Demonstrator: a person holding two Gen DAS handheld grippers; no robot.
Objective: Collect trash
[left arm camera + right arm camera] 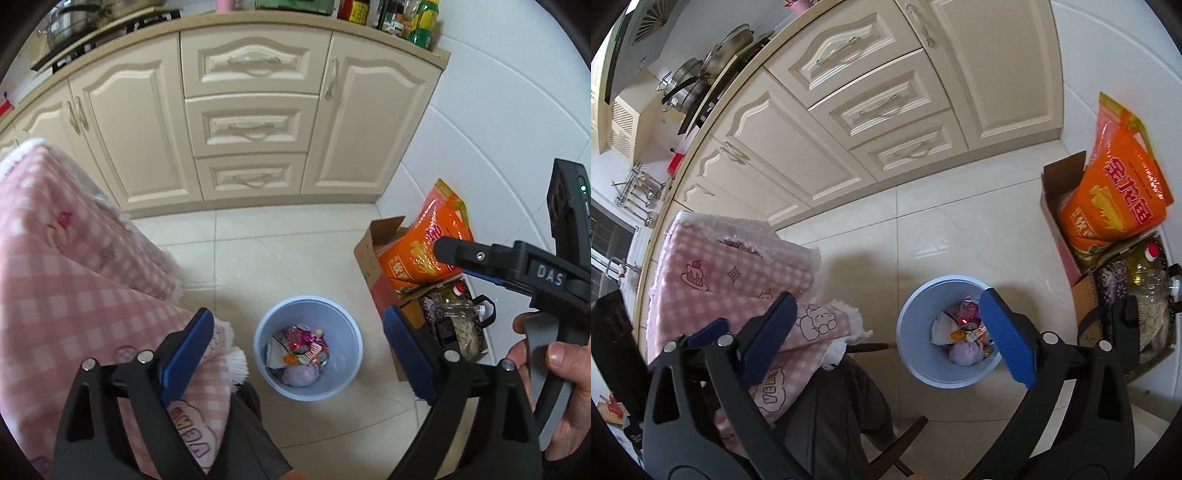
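Cream kitchen cabinets back a pale tiled floor, with a pink checked cloth draped at 9 o'clock in the left wrist view. At the centre of that view, slightly toward 6 o'clock, stands the blue bin, upright on the tiles. Inside lies the trash: bright wrappers, white paper and a pale purple wad. Whether every piece has settled on the bottom cannot be read from this angle.

Tool state: the left gripper stands wide open above the bin, nothing between its blue pads. The right gripper is likewise spread to full width and empty; its right pad overlaps the bin mouth in the right wrist view. A hand on the right tool's handle shows at 4 o'clock in the left wrist view.

Judgement: the drop into the bin appears done.

Hazards from here:
- A cardboard box holding an orange bag sits at 3 o'clock, just beside the bin. A sideways swing could strike it.
- Lowering either tool could catch the rim and tip the light bin, spilling its contents.
- The cloth fringe hangs near the left pad; closing there could snag it.
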